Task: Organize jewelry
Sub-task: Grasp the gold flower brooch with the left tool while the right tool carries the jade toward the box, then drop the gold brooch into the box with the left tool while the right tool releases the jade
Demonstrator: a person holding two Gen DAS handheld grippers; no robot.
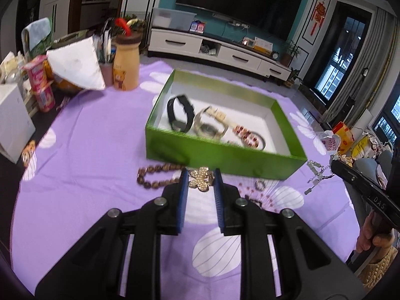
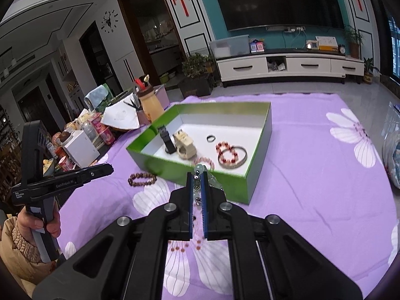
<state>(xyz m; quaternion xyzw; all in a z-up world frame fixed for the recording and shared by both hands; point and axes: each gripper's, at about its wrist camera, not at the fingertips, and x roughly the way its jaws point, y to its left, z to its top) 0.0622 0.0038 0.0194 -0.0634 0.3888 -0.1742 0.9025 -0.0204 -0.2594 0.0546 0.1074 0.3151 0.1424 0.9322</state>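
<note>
My left gripper (image 1: 200, 176) is shut on a gold flower-shaped ornament (image 1: 200, 180) just above the purple cloth, in front of the green box (image 1: 225, 156). A brown bead bracelet (image 1: 155, 178) lies on the cloth left of it. My right gripper (image 2: 197, 175) is shut on a string of pale beads (image 2: 199, 168). In the left wrist view that gripper (image 1: 333, 164) dangles a silver chain with small tags (image 1: 315, 175). The box (image 2: 240, 183) holds a black watch (image 2: 167, 140), a beige watch (image 2: 185, 146), a ring (image 2: 211, 138), red beads (image 2: 226, 151) and a bangle.
Crowded along the table's left side are a yellow bear bottle (image 1: 126, 65), pink snack cans (image 1: 41, 85), a white box (image 1: 13, 122) and a paper cone. A small ring (image 1: 260, 184) lies on the cloth. Bags (image 1: 345, 135) sit off the right edge.
</note>
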